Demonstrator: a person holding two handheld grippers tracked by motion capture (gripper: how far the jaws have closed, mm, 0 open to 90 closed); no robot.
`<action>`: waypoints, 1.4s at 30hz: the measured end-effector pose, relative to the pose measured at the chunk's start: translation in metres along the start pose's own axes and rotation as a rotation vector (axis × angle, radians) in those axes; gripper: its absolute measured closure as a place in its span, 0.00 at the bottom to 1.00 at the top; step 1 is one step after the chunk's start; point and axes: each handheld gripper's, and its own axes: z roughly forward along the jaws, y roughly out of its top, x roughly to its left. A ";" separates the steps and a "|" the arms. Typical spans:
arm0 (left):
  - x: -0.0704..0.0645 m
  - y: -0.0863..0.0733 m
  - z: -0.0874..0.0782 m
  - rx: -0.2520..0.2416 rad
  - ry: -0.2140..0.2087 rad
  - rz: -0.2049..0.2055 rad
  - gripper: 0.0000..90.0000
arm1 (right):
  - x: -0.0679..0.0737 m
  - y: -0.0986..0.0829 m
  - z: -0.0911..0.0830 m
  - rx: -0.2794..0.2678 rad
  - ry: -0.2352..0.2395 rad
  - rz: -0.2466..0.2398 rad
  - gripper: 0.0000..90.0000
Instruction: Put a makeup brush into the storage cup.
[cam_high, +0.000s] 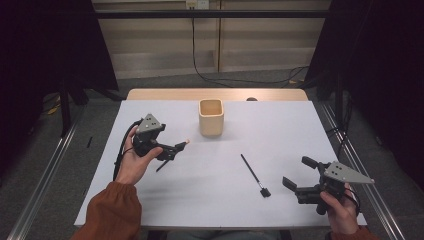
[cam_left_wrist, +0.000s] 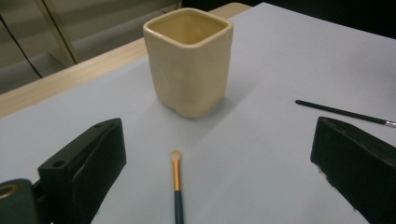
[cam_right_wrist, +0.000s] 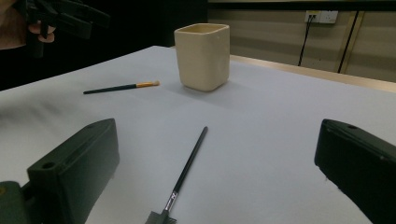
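High view, near to far: right gripper (cam_high: 295, 182) low at the table's near right, jaws spread wide, holding nothing. Black brush (cam_high: 254, 175) lies flat on the white table (cam_high: 280, 130) just left of it, flat head toward the person. Left gripper (cam_high: 172, 150) hovers mid-left, jaws also wide apart and empty, over the gold-ferruled brush (cam_left_wrist: 176, 184). That brush lies flat between the jaws in the left gripper view, pale tip pointing at the cream cup (cam_high: 211, 117). Cup stands upright at centre-back and looks empty as far as I can see inside.

Judgement: job looks like brushes into the cup. Nothing done yet, both brushes on the table, neither gripped. Left: close on each, lift, drop into the cup. Left gripper is closest to a grasp.
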 end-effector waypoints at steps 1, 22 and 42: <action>0.001 0.000 0.000 0.006 -0.002 -0.007 0.04 | 0.000 0.000 0.000 0.000 0.001 -0.001 0.00; 0.011 0.003 0.011 0.208 -0.019 -0.010 0.05 | 0.000 0.000 0.000 0.005 0.003 0.001 0.00; 0.022 0.006 0.020 0.310 -0.035 -0.011 0.05 | 0.000 0.000 0.000 0.000 0.004 -0.002 0.00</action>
